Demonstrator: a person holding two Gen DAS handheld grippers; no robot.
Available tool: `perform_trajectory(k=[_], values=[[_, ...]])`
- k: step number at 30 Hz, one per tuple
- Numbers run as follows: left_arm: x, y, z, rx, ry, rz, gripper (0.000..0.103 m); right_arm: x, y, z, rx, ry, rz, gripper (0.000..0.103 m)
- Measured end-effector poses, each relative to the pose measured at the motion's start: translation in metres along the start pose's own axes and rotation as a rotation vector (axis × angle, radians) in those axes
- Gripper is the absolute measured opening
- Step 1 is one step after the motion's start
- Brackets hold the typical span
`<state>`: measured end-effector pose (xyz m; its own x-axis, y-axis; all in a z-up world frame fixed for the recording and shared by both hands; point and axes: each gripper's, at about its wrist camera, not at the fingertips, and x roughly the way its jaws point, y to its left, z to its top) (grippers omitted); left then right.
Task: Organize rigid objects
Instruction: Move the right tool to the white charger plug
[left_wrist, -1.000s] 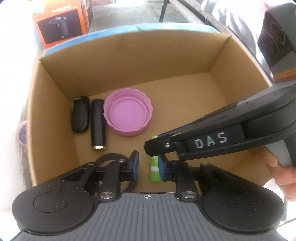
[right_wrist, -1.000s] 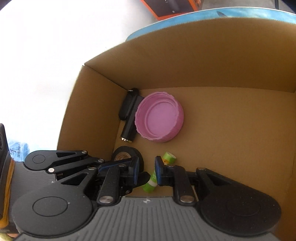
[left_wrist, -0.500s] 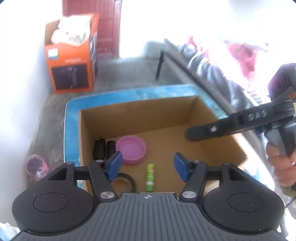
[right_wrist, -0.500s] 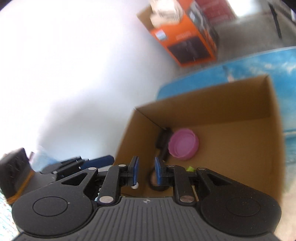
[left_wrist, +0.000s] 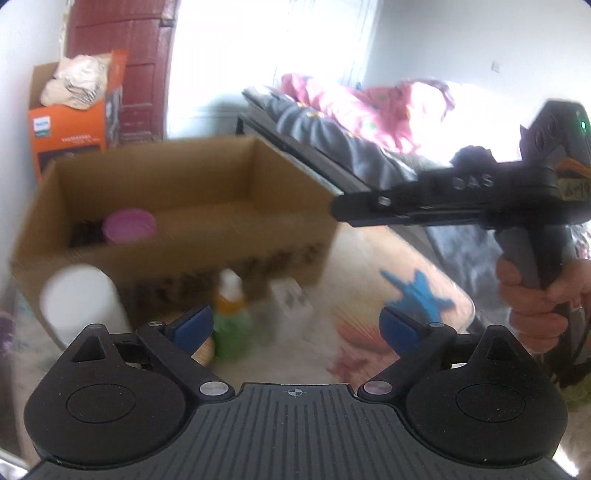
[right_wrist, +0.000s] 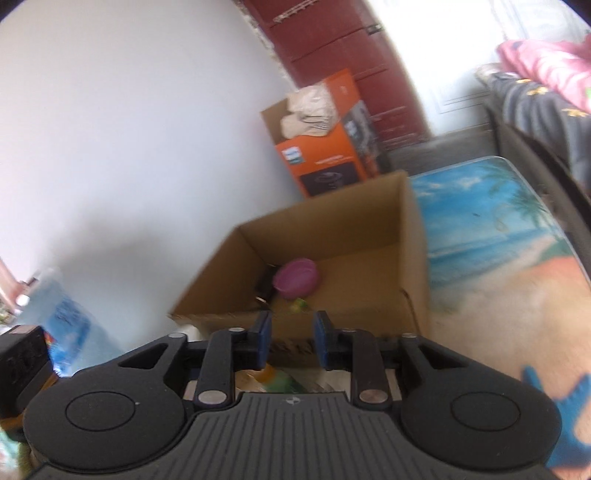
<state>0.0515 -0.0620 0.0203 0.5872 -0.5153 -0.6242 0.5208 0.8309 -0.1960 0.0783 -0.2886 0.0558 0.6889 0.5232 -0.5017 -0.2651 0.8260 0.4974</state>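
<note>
Left gripper (left_wrist: 297, 325) jaws just opened wide, nothing between. Right gripper (right_wrist: 291, 341) jaws just parted slightly, empty. Pink lid (right_wrist: 298, 277) seen inside the cardboard box (right_wrist: 413, 236).

"DAS" stands in raised letters on the side of the right gripper (left_wrist: 334, 212). The print on the orange box (left_wrist: 70, 136) beyond is too blurred to read.

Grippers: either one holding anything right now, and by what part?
Nothing held. Left gripper has just opened wide, right gripper has just opened part way; both gaps empty, both outside the box.
</note>
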Motion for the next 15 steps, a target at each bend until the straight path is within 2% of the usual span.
perform_trajectory(k=[1,3,5,7,10,12,15], values=[[0.009,-0.007,-0.005,0.007,0.016,0.001,0.097,0.006,-0.001,-0.007,0.003,0.003,-0.03,0.044],[0.023,-0.019,-0.014,0.045,0.011,0.026,0.096,0.014,-0.004,-0.02,0.016,0.015,-0.072,0.045],[0.034,-0.028,-0.02,0.072,0.0,0.085,0.093,0.02,-0.008,-0.029,0.054,0.029,-0.047,0.045],[0.044,-0.034,-0.024,0.088,0.0,0.113,0.083,0.022,-0.01,-0.032,0.074,0.037,-0.018,0.045],[0.051,-0.036,-0.026,0.095,-0.017,0.143,0.074,0.028,-0.009,-0.033,0.072,0.031,-0.017,0.045],[0.053,-0.036,-0.025,0.089,-0.032,0.172,0.071,0.03,-0.014,-0.034,0.104,0.028,0.0,0.045],[0.058,-0.033,-0.023,0.075,-0.044,0.211,0.06,0.035,-0.028,-0.034,0.163,0.022,0.022,0.045]])
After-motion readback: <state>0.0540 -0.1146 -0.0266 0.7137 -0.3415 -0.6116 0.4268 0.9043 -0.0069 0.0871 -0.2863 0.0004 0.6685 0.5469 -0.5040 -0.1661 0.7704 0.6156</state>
